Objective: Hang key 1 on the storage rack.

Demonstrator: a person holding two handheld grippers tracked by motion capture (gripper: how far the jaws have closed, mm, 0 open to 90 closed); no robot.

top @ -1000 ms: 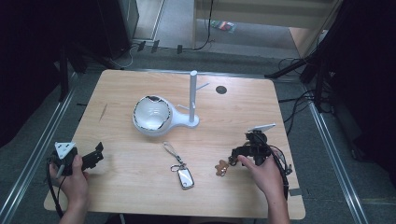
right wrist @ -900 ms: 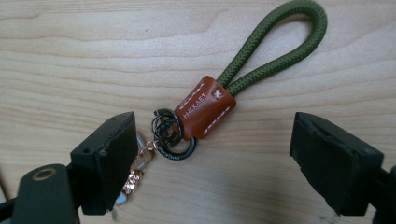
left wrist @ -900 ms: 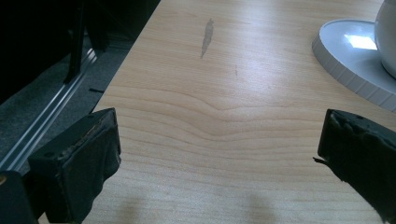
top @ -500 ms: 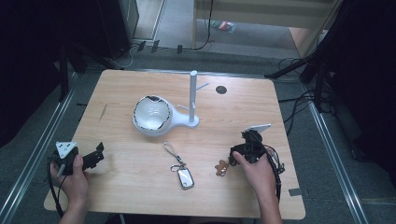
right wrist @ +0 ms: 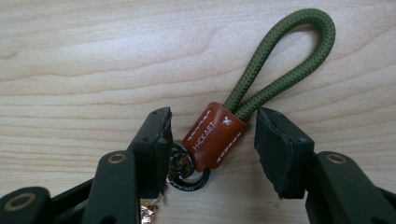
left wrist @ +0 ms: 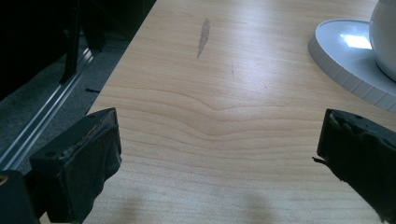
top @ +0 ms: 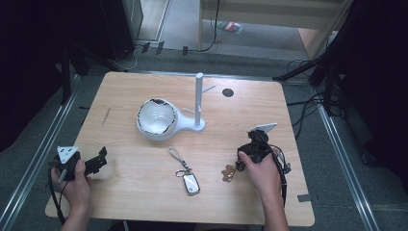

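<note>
A pale wooden table [top: 144, 192] stood on a grey floor with dark equipment around it. Near its right front, the right gripper [right wrist: 210, 140] pointed down over a keychain [right wrist: 215, 136] lying flat on the wood: a brown leather tab with a green cord loop [right wrist: 280, 60] and dark metal rings [right wrist: 187, 175]. Its jaws had just been closing and straddled the leather tab, the left pad against the rings, the right pad just short of the leather, so nothing was yet clamped. The left gripper [left wrist: 219, 154], at the table's left front edge, had its jaws spread wide over bare wood. A white stand [top: 198, 103] with a round bowl [top: 155, 118] stood mid-table, a car key fob [top: 190, 183] in front of it.
</note>
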